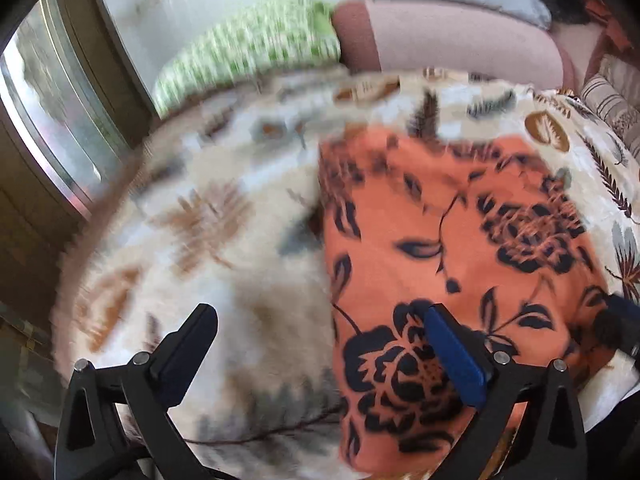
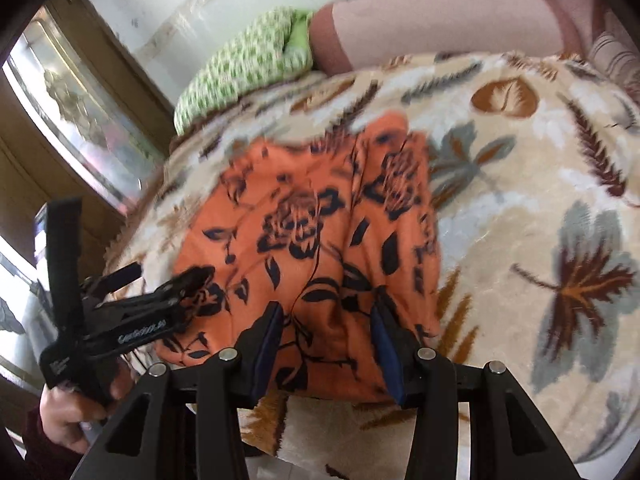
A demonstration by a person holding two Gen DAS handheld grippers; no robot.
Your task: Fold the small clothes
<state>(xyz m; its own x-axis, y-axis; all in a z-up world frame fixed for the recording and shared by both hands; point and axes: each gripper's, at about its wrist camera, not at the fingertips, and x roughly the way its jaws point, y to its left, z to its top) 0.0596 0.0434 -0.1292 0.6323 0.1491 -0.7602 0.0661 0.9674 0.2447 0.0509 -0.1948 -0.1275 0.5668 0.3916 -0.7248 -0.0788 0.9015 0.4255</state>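
An orange cloth with a black flower print lies folded on a leaf-patterned blanket. My left gripper is open wide above the cloth's left edge, one finger over the blanket, one over the cloth. In the right wrist view the same cloth lies in front of my right gripper, which is open just above its near edge. The left gripper shows there at the cloth's left side, held by a hand.
A green checked pillow and a pink bolster lie at the far end of the bed against a white wall. A window with a brown frame stands to the left. The blanket spreads right of the cloth.
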